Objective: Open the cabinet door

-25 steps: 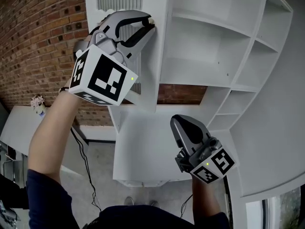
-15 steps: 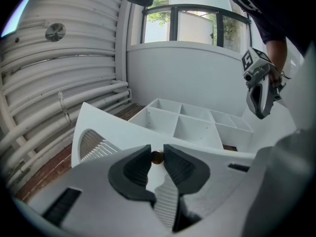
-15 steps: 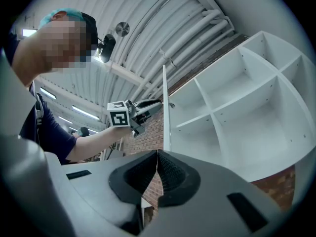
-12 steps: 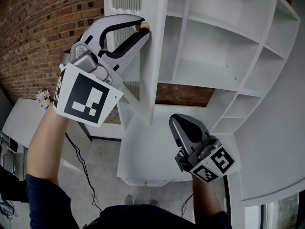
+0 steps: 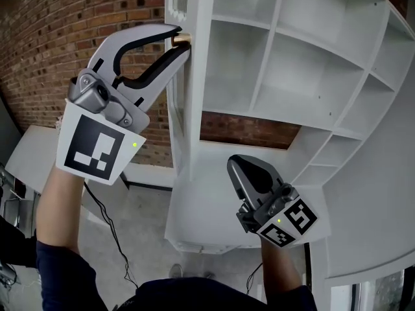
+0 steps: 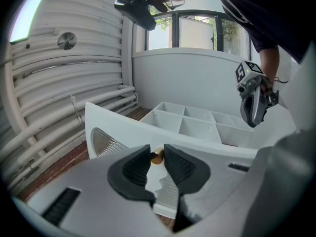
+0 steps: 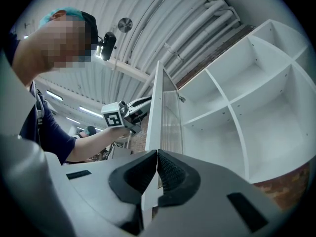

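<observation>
White cabinet [image 5: 311, 63] all over, shelves plain white. Door [image 5: 194, 89] white too, with a finely ribbed panel. Knob [image 6: 157, 157] shines brassy gold. Brick wall [image 5: 58, 37] behind, red-brown with pale mortar lines. Right gripper [image 5: 238, 167] dark grey, its cube [image 5: 285, 222] patterned in black-and-white squares. Sleeve [image 5: 58, 271] navy. Floor [image 5: 139, 238] grey.

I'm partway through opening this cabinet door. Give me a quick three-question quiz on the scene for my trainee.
1. True or false: the shelves hold books.
2. What sits between the left claw's jaws? A) knob B) cable C) nothing
3. Fill in: the right claw's jaws are ___.
Key: 1 false, they are bare. 2 A; those jaws have just been opening, with the knob between them. 3 together, with nothing held.
</observation>
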Demonstrator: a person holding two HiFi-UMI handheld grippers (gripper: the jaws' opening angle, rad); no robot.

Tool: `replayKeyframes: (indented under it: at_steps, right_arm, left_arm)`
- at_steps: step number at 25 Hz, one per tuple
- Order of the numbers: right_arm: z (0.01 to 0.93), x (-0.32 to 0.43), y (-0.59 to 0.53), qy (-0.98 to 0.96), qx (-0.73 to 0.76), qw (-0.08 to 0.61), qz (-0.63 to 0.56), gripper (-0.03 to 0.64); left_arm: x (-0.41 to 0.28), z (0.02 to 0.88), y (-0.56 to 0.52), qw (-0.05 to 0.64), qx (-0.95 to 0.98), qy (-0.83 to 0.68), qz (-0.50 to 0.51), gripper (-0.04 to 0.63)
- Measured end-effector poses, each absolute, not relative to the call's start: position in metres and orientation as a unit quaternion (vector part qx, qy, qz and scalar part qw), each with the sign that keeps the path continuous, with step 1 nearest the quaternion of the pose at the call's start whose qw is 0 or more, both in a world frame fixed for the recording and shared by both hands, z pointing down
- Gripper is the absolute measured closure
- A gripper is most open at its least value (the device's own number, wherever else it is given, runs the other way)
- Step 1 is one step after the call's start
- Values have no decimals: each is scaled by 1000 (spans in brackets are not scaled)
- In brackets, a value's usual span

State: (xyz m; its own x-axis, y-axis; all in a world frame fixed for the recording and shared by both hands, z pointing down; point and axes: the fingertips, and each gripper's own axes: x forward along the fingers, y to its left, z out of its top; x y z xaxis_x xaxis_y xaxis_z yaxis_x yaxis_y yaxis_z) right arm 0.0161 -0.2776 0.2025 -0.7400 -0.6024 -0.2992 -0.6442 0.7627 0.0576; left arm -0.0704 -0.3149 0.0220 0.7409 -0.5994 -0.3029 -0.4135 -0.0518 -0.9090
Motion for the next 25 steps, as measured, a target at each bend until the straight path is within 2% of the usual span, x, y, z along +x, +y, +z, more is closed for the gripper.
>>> replayKeyframes:
  at_steps: [25]
  right_arm:
    - [209, -52, -285, 944, -302, 116, 69, 591]
  left_arm:
    - [-171, 23, -313, 567, -716, 404, -46, 511]
